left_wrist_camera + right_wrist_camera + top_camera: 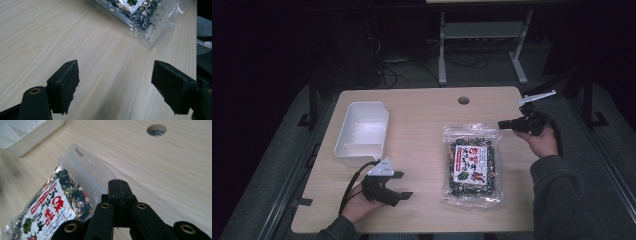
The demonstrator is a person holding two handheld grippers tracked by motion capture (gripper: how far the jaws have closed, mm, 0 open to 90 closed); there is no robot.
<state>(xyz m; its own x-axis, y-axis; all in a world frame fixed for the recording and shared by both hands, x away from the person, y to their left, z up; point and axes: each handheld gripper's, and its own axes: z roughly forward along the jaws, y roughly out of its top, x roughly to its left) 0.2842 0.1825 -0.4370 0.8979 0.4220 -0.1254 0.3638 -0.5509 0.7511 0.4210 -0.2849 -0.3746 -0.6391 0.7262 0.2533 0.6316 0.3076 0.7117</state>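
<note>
Centre-right of the high view, snack bag (472,165) lies flat on tabletop (422,125), white bin (362,132) upper left. Left tongs (399,188) wide, aimed bagward, probably for approach. Right tongs (503,124) pressed together, empty, near bag's top corner.

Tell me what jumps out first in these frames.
The clear snack bag with its red-and-white label, lying flat right of centre on the wooden table. Next, the white bin at the table's left, which looks empty. The left gripper sits near the front edge, jaws wide open and pointing toward the bag; the right gripper is shut near the bag's far right corner.
</note>
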